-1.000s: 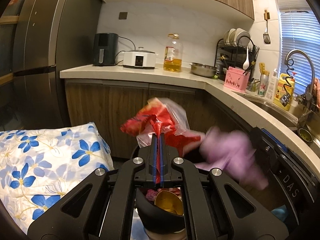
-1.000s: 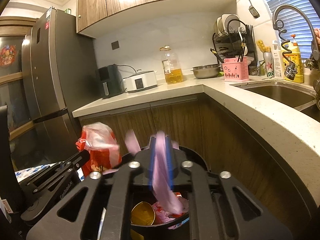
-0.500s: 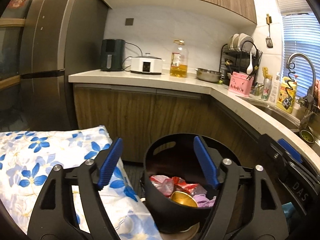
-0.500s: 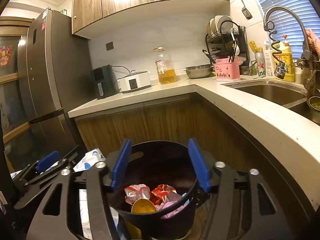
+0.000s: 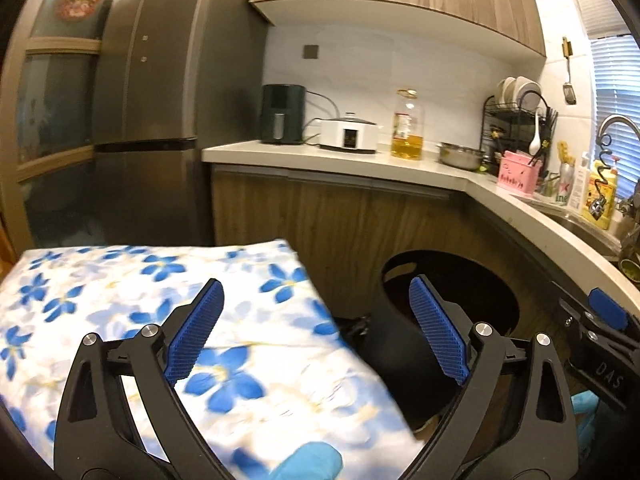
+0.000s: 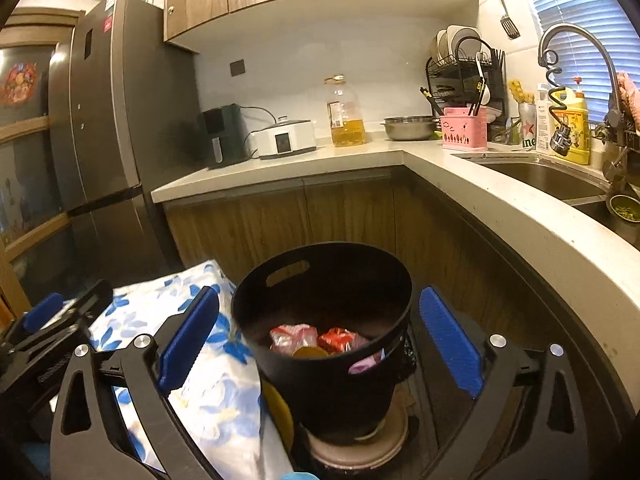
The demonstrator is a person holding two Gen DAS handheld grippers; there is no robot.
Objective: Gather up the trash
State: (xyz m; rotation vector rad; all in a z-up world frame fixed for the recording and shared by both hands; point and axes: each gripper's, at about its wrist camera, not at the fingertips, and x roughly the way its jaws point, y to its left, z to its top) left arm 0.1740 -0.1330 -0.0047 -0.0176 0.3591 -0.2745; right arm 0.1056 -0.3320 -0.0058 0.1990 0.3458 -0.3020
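In a wood-panelled kitchen, the left gripper (image 5: pixel 316 328) and the right gripper (image 6: pixel 320 338) are both standing spread wide, their jaws having just been opening, and nothing is sitting between either pair of blue ribbed pads. The round black plastic bin with a slot handle (image 6: pixel 320 360) is resting on a pale round base low on the floor, just beside the white cloth printed with blue flowers (image 5: pixel 132 304), which is draping a raised surface to its left. Inside the bin, the collected trash is lying in a heap: a clear-and-red crumpled plastic wrapper (image 6: pixel 292 336), a red crumpled plastic wrapper (image 6: pixel 338 338), a round gold lid or can end (image 6: pixel 310 353) and a pale purple scrap of film (image 6: pixel 362 364) against the near wall. In the right wrist view the bin is sitting framed between the 2 pads without touching them; in the left wrist view the bin's near wall is showing behind the right-hand pad, while the left-hand pad is hanging over the flowered cloth. A blue-gloved fingertip (image 5: pixel 308 460) is showing at the bottom edge. Behind, the pale stone L-shaped countertop (image 6: pixel 460 168) is carrying a large bottle of yellow cooking oil (image 6: pixel 346 114).
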